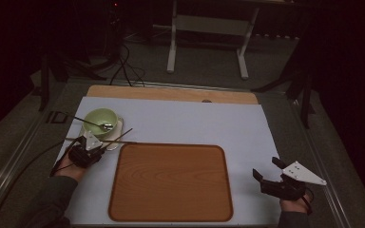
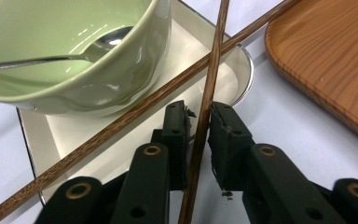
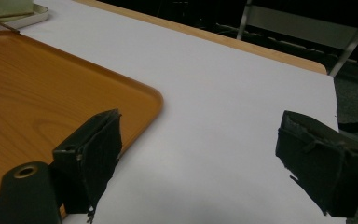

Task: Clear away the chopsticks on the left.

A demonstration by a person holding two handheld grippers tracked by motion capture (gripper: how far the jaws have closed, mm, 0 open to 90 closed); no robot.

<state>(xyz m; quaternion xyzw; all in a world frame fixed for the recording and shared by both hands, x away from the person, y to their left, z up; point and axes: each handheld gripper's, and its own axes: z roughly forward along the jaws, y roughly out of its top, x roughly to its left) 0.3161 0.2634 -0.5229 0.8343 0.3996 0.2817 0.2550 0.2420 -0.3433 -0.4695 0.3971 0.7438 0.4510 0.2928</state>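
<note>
- We see a white mat point(image 1: 180, 123) over most of the table point(image 1: 171, 93), whose wooden far edge shows as a bare strip; past it lie a dark floor and a grey frame point(image 1: 209, 28).
- We see a wooden tray point(image 1: 171, 183) on the near half of the mat, its near edge close to the mat's near edge, with wide bare mat to its right and beyond it.
- A white dish point(image 2: 205, 84) sits off the tray's far left corner, just beside it, with a green bowl point(image 1: 100, 119) on it and a spoon point(image 1: 92, 123) in the bowl.
- Two chopsticks point(image 2: 203, 116) cross over the dish's near rim, one end reaching the tray's edge.
- Our left gripper point(image 2: 198, 121) has narrowed around one chopstick; we cannot tell whether the pads press it.
- Our right gripper point(image 1: 268, 173) sits over bare mat right of the tray, jaws wide apart, holding nothing.
</note>
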